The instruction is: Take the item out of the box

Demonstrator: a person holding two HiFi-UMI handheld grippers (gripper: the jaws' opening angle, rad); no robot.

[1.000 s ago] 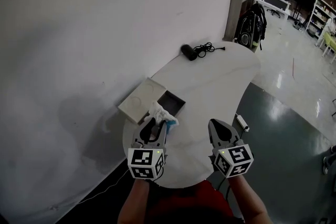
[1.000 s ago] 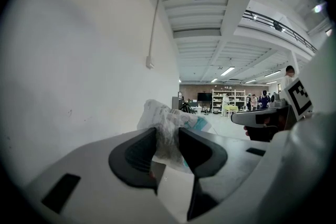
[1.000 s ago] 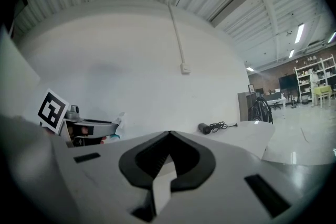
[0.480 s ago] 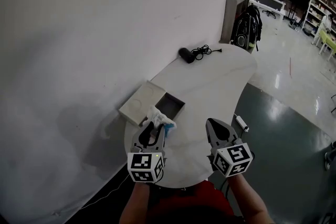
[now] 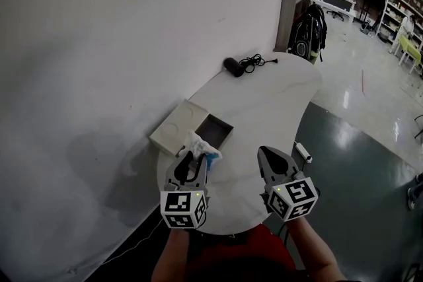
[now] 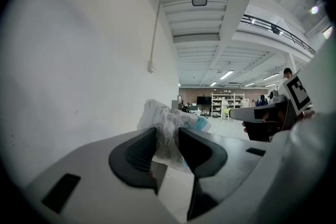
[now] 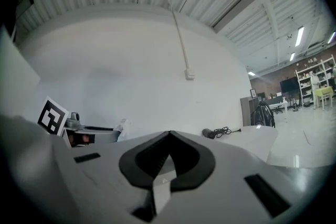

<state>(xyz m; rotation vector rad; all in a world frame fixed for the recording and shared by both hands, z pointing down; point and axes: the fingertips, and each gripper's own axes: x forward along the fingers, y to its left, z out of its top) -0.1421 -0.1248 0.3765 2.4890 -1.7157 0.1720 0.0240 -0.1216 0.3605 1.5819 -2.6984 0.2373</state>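
Left tongs: closed on a crinkled white packet with a blue patch. The left gripper view shows both dark pads pressed into the wrapper's lower part, while the rest of the packet bulges up and forward past the tips.

Packet is held off the bench, near its wall-side edge. It sits just on the near side of the open box. Can't tell whether it overlaps the box's near rim.

Box: shallow, dark inside, lying flat by the wall-side edge. The pale lid lies flat and touching it, overhanging the wall-side edge.

Right tongs: tips meeting, nothing between them. The right gripper view shows the pads closed to a point. They hover over the near end of the bench, well apart from the packet and box.

A black gadget with a cord lies at the far end of the bench.
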